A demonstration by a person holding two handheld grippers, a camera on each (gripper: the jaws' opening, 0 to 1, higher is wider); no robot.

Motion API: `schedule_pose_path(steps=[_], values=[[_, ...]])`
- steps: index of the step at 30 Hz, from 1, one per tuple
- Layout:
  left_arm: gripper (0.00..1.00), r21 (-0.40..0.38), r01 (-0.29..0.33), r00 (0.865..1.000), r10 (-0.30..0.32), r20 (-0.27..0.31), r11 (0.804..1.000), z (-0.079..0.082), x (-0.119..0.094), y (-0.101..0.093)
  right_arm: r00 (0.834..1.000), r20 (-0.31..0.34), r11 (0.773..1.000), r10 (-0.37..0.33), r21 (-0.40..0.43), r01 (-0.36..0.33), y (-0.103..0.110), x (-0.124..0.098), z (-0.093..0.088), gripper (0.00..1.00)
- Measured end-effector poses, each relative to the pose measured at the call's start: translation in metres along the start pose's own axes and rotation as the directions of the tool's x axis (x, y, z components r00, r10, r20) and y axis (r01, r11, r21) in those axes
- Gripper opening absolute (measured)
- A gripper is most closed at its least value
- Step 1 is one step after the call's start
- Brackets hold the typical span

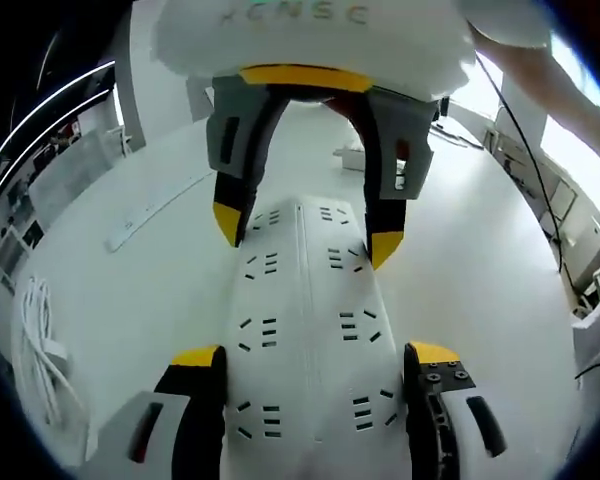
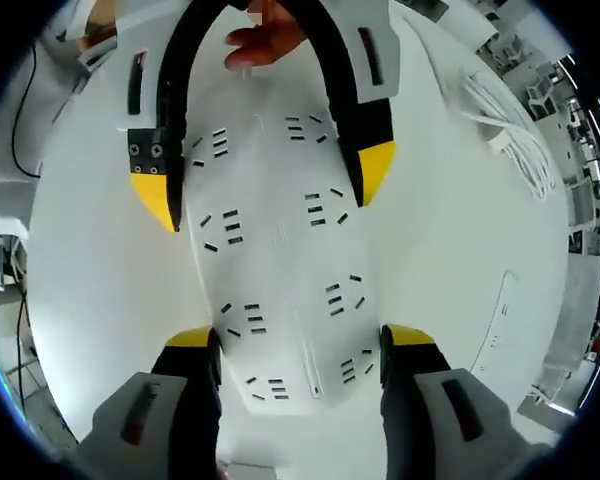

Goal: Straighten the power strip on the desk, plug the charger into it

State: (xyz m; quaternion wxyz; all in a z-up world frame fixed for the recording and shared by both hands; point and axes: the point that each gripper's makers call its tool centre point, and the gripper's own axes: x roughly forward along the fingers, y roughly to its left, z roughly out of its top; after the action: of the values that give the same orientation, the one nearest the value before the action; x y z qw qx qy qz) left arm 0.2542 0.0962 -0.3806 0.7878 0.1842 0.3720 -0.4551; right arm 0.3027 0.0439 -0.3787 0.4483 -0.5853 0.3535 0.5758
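While the strip (image 1: 300,330) is squared on the desk (image 1: 480,260), it is straddled from both ends.
Left gripper (image 1: 315,365) and right gripper (image 2: 300,345) are spread, jaws flanking the casing at frame bottom; no clamping is discernible.

Left hand-held gripper (image 1: 312,358) and right hand-held gripper (image 2: 300,340) face each other (jaws spread wide).

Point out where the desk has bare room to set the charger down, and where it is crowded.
Bare desk lies beside the power strip, opposite the coiled white cable, and also between the power strip and a second flat strip. It is crowded at the power strip's ends, where the left gripper and right gripper straddle it.
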Motion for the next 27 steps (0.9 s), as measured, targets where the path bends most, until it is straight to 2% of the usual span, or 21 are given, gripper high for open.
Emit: schedule_pose_path(steps=[13,19,27], values=[[0.73,0.087,0.069,0.998,-0.068,-0.016,0.994,0.003,0.005,-0.009,1.000,-0.017,0.995,-0.017,0.102,0.018,0.022,-0.003,-0.005,0.63],[0.74,0.115,0.094,0.996,-0.092,-0.019,0.989,0.004,0.006,-0.012,1.000,0.007,0.987,-0.026,0.158,0.025,0.031,-0.005,-0.007,0.63],[0.74,0.154,0.122,0.992,-0.118,-0.032,0.981,0.005,0.006,-0.015,1.000,-0.012,0.979,-0.025,0.200,0.026,0.036,-0.005,-0.008,0.63]])
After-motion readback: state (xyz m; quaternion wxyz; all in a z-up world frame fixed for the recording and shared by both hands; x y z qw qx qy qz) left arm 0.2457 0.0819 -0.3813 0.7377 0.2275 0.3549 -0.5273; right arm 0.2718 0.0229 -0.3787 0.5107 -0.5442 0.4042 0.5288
